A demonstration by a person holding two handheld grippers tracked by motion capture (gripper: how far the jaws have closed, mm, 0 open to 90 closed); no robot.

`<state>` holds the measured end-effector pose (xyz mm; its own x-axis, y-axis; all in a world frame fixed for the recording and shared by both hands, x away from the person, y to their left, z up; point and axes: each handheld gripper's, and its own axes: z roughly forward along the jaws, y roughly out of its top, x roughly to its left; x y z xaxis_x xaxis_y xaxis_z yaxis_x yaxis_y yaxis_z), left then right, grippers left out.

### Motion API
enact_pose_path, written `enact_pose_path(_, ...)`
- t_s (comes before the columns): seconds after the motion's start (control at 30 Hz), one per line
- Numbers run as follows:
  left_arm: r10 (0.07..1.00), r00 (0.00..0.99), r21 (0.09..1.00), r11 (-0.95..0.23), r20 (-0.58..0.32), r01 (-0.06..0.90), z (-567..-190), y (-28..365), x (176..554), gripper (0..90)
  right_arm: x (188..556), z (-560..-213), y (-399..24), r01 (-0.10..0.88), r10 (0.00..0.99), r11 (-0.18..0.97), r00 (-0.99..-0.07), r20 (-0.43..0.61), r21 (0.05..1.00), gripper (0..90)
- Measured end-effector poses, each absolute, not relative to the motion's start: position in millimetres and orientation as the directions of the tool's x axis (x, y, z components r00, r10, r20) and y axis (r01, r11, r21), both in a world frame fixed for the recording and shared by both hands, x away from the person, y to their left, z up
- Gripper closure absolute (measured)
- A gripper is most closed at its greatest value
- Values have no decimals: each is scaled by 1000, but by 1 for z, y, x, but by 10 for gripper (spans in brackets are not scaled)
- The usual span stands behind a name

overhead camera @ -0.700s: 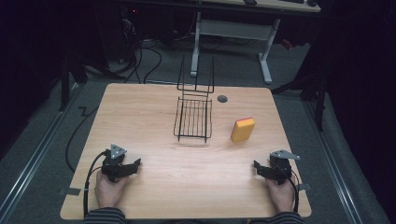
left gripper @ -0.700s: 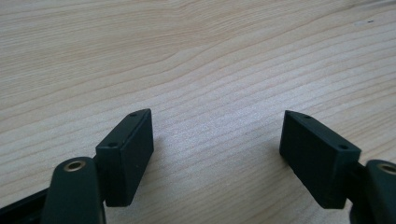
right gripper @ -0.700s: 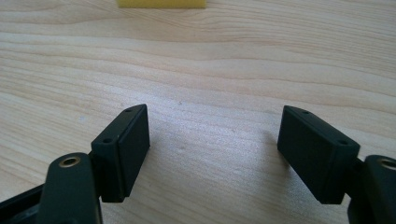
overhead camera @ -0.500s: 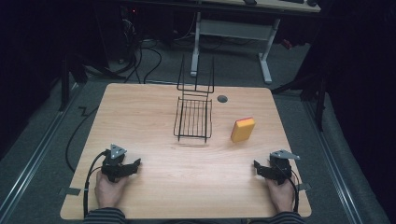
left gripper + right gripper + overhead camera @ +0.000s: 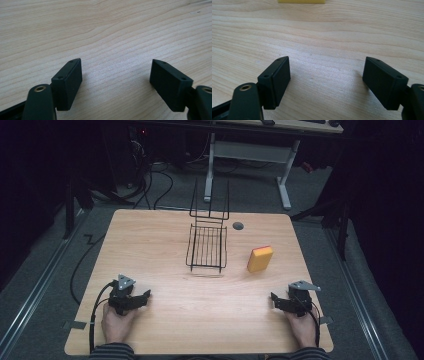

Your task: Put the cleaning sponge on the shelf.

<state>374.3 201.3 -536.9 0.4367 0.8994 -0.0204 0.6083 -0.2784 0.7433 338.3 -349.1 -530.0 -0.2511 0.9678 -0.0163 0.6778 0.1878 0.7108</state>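
Nothing had been started, by the look of it. The left tool point(image 5: 144, 296) rested near the desk's point(image 5: 165, 325) front left corner and the right tool point(image 5: 276, 299) near its front right corner, each with jaws apart and holding nothing. The yellow sponge point(image 5: 260, 258) lay untouched toward the right edge, just beside the wire rack point(image 5: 207, 247) at the far middle, probably its destination. Reaching, grasping and placing all remained.

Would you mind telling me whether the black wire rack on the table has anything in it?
Empty. The high view shows bare wood through the wire rack, and the sponge lies apart on the table.
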Motion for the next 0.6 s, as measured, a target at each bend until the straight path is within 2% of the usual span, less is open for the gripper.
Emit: enact_pose_path(0.6, 899, 437, 743, -278, -21, 608, -537, 201, 374, 264, 335, -530, -350, 670, 955, 220, -295, -18, 709, 217)
